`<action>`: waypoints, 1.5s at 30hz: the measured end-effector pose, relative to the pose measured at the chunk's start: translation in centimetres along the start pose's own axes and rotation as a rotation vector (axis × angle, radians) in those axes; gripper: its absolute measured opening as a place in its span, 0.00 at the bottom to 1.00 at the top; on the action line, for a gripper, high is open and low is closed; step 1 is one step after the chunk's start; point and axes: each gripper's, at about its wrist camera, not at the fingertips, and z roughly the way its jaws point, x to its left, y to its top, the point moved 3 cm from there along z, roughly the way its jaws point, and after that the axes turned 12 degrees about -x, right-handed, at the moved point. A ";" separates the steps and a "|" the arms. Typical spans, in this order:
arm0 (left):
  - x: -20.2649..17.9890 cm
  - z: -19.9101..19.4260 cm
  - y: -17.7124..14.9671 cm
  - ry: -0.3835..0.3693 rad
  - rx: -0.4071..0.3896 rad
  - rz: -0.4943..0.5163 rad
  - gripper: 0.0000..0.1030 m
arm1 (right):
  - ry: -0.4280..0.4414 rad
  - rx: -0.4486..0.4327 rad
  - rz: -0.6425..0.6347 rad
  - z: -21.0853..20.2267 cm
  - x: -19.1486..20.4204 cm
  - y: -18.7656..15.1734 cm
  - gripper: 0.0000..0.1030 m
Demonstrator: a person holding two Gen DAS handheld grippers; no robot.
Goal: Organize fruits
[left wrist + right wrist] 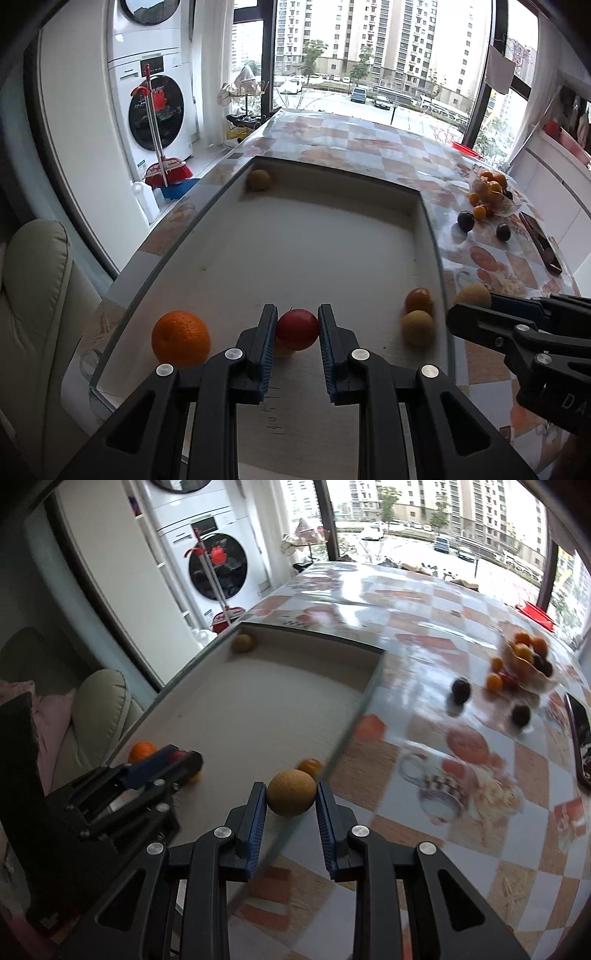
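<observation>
Gripping a red fruit (297, 329) between its blue pads, the left tool (297, 334) is clenched on it above the near end of a shallow white tray (295, 240) that sits on the patterned surface (491, 266). Just left of this tool an orange (181, 338) rests on the tray floor by the tray's left wall. Far ahead of the tool, in the tray's far left corner, lies a brownish round fruit (258, 180). To the tool's right, near the tray's right wall, a small orange-brown fruit (418, 300) sits touching a pale yellow-tan fruit (418, 326) just in front of it. Further right, the right tool (291, 798) is clenched on a tan round fruit (291, 792), which hangs over the tray's right rim; in the left wrist view that fruit shows only partly behind the tool's black fingers (476, 317). Well ahead and to the right of the right tool, on the surface, two dark plums (461, 689) lie apart from each other, near a clear bowl (532, 672) heaped with small oranges (522, 651) and darker fruit. At the far right edge a dark phone (581, 746) lies flat on the surface. The right wrist view is blurred.
</observation>
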 end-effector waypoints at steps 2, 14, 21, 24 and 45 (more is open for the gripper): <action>0.3 0.0 0.0 0.002 -0.005 -0.002 0.23 | 0.006 0.005 -0.012 0.4 0.6 0.1 0.29; 0.8 0.2 0.1 0.025 -0.019 -0.012 0.24 | 0.035 0.060 -0.010 2.8 1.5 0.0 0.30; 2.3 0.5 -0.2 0.078 0.001 -0.051 0.71 | 0.025 0.038 0.015 2.2 0.7 0.7 0.63; 2.4 -0.6 0.2 0.115 -0.066 -0.041 0.93 | 0.007 0.009 0.042 1.6 -0.1 1.1 0.82; -11.0 -3.1 0.5 -0.134 -0.044 0.171 0.99 | -0.347 0.004 0.320 -5.0 -18.4 -6.0 1.00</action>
